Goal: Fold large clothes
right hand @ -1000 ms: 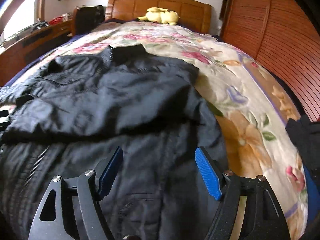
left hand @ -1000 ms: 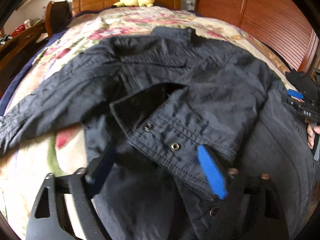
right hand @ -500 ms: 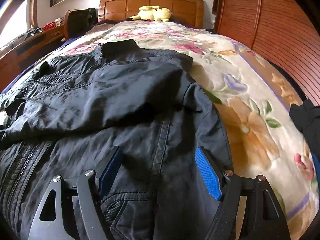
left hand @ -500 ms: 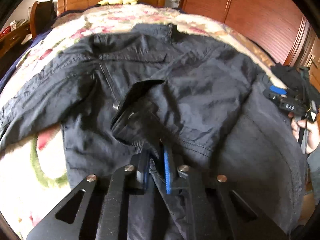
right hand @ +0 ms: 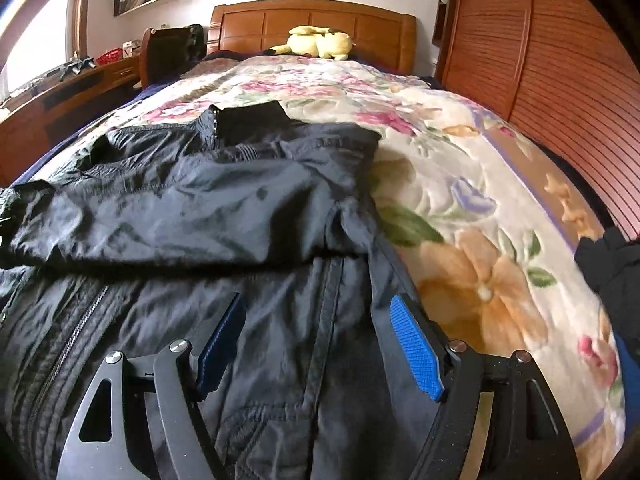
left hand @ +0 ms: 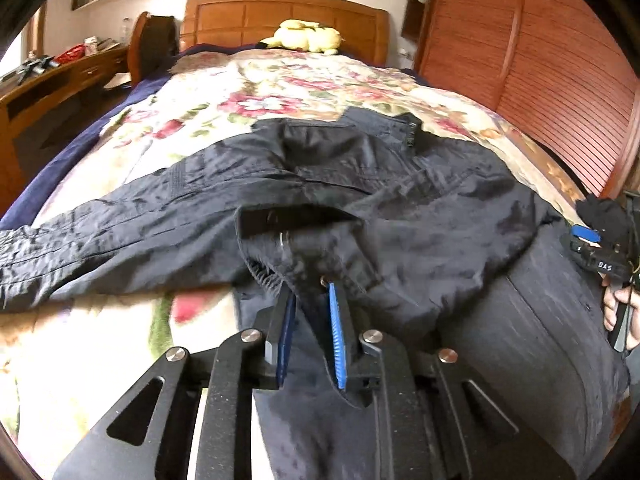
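Left wrist view: a wooden desk (left hand: 52,92) is seen along the bed's left side, and a dark jacket (left hand: 400,208) is spread across the floral bedspread (left hand: 256,96), one sleeve (left hand: 80,252) stretched out toward the left edge. Bare bedspread is left below that sleeve and beyond the collar, up to the headboard (left hand: 280,20), where a yellow plush toy (left hand: 306,38) is lying. The left gripper (left hand: 310,336) is closed on a fold of the jacket's cuff, cloth being pinched between its blue pads. At the far right the right gripper (left hand: 592,248) is partly cut off by the frame (only one blue pad and a bit of hand are seen).

In the right wrist view, the jacket (right hand: 200,208) fills the left half; its zipper (right hand: 76,336) runs off the lower left. The right gripper (right hand: 320,344) is held with fingers wide apart over the jacket's hem; contact cannot be made out. Open bedspread (right hand: 460,208) lies to the right, bounded by a slatted wardrobe (right hand: 560,60). A dark item (right hand: 612,264) at the right edge is cropped and unidentifiable.
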{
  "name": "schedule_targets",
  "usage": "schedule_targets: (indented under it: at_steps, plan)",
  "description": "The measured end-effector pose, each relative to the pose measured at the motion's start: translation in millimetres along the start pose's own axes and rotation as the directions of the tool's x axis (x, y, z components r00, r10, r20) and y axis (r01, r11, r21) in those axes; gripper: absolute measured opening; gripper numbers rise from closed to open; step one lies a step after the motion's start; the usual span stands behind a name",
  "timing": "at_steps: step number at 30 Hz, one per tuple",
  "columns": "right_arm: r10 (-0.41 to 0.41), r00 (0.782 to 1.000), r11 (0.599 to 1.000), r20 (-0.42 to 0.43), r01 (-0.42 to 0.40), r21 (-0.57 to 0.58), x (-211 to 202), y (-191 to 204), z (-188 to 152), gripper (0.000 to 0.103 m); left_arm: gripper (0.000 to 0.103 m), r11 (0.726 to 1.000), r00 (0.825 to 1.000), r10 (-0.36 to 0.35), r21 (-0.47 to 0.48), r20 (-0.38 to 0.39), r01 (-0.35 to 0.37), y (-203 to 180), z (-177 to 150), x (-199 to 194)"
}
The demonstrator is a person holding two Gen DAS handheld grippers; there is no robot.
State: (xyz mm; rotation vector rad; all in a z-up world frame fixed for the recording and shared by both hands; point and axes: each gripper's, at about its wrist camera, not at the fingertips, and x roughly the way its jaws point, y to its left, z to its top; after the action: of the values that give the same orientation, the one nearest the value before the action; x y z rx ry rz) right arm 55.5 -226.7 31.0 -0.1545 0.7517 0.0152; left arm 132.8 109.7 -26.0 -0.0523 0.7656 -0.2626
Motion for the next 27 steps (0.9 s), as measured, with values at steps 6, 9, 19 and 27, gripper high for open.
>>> schedule_targets:
  at_steps: [6,9,19,27]
  plan:
    - [0.024,1.000,1.000,0.009,-0.025,0.019,23,1,42,0.076,0.040,0.998,0.999,-0.025,-0.049,0.047,0.027,17,3,-12]
    - [0.008,1.000,0.999,-0.003,-0.008,0.032,42,-3,61,0.076,0.046,0.999,0.997,-0.014,-0.050,0.079,0.018,22,5,-21]
    - [-0.157,0.968,0.985,-0.195,0.166,0.034,123,-33,62,0.076,0.081,0.995,0.981,0.091,-0.046,0.172,-0.085,39,6,-43]
    - [-0.128,0.979,0.982,-0.156,0.147,0.115,127,-57,48,0.076,0.083,0.990,0.973,0.132,-0.075,0.190,-0.119,59,3,-51]
